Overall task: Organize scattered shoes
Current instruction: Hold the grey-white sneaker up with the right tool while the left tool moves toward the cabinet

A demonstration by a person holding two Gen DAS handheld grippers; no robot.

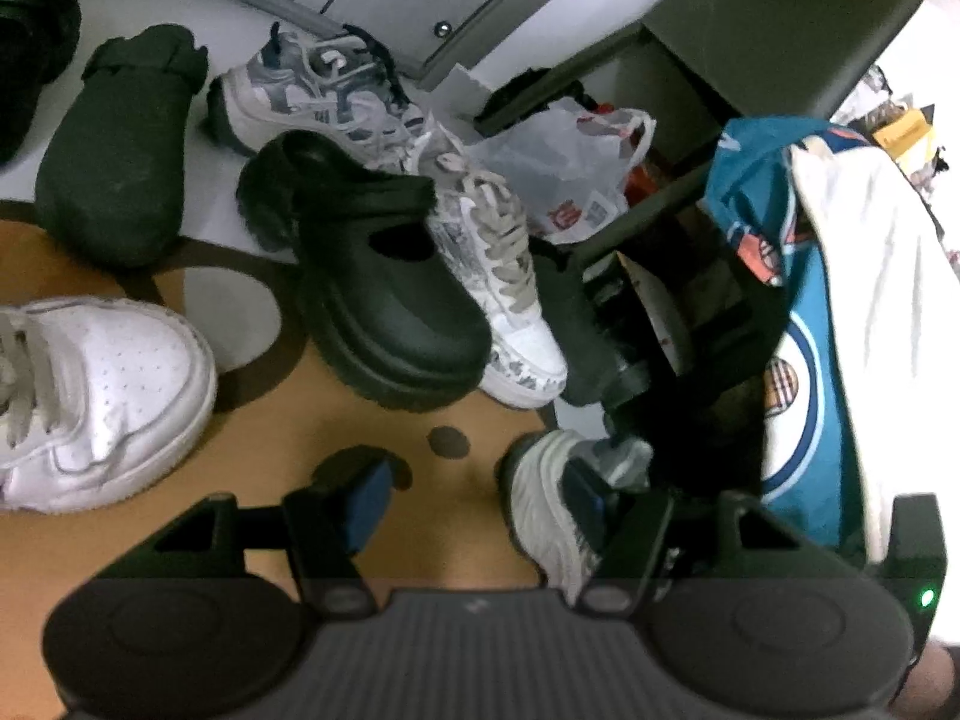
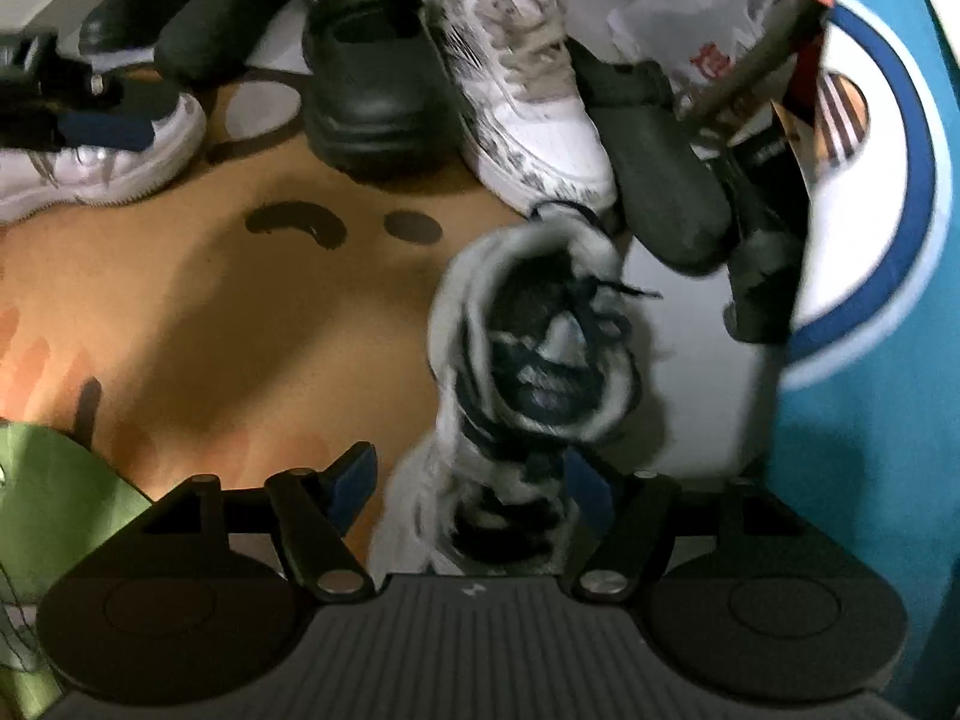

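Left tongs point(image 1: 474, 504) released; right tongs point(image 2: 471, 483) spread around grey sneaker point(image 2: 540, 360), grasp unclear.

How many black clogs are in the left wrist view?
3, possibly more. One lies at upper left, one in the middle leans on a patterned sneaker, one just right of that sneaker. A dark shoe at the corner may be another.

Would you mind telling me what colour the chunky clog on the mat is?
The clog is black, clearest in the left wrist view.
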